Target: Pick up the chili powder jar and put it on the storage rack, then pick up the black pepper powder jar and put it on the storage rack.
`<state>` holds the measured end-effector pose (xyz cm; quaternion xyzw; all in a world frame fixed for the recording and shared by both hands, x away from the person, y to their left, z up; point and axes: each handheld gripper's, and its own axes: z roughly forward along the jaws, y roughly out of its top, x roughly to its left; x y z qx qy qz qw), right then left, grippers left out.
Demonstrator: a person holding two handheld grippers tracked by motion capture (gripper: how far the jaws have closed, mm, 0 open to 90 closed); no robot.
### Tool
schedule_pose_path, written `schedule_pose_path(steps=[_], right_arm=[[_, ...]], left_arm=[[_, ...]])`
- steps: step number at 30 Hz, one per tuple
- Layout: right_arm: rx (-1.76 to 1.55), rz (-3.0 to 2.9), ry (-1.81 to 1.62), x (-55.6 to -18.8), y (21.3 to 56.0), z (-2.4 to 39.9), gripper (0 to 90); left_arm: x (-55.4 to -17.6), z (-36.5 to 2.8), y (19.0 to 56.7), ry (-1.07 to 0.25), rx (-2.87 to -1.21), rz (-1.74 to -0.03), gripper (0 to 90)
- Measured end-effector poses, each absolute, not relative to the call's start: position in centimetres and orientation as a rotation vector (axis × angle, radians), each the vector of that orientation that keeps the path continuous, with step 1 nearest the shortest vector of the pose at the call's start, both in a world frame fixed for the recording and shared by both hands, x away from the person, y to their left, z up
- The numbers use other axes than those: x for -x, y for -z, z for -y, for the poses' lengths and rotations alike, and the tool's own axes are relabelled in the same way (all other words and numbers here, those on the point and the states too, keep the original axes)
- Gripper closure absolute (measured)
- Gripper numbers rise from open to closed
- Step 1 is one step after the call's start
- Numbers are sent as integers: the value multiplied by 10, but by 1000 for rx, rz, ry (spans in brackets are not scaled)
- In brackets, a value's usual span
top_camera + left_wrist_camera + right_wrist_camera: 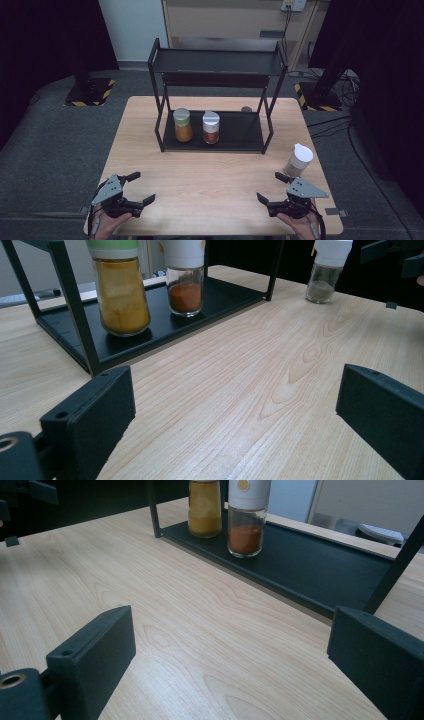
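Both claws rest low at the near edge of the wooden bench (220,170), jaws spread wide with nothing between them. The left claw (141,188) sits at the near left corner, the right claw (266,186) at the near right. Just beyond the right claw, near the bench's right edge, stands a white-capped spice jar (298,160) of grey-brown powder, upright and apart from the jaws. Farther off, a black two-tier rack (250,132) holds an orange-yellow spice jar (182,125) and a red spice jar (211,127) side by side on its lower shelf.
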<state>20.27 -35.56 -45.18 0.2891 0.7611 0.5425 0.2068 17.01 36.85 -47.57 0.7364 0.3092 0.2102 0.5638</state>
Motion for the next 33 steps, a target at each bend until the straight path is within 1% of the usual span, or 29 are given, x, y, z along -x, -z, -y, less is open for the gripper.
schedule_pose_path(steps=[23,33], right_arm=[[-802,-2117,-1504,-201,451,355,57],[-823,-2079,-1531,-197,450,358,43]], left_arm=[[-171,-366,475,-491,-1745,-711,11],[-171,-366,476,-490,-1738,-712,6]])
